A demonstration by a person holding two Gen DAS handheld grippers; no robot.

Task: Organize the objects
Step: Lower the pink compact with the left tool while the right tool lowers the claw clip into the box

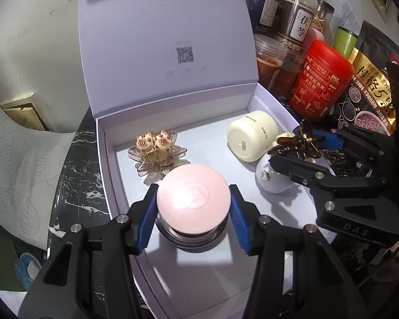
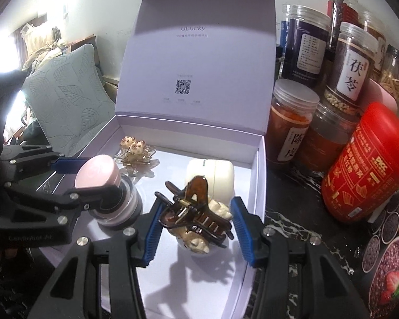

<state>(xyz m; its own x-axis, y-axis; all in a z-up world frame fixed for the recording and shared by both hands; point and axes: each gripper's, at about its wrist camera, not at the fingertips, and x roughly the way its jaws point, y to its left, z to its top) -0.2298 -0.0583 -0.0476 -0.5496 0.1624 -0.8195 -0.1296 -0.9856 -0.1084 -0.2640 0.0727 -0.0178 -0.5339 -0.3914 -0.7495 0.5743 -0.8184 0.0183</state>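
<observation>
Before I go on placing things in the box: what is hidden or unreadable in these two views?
- Left wrist view: the white round item is partly covered by the right hand-held gripper and its brown hair claw.
- Right wrist view: that claw hides whatever lies under it.
- Both views: small print on the box lid is too small to read.
- Left wrist view: whether the pink-lidded jar touches the box floor is unclear.

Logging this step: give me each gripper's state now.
Left gripper: shut on the pink-lidded jar.
Right gripper: shut on the brown hair clip.
</observation>
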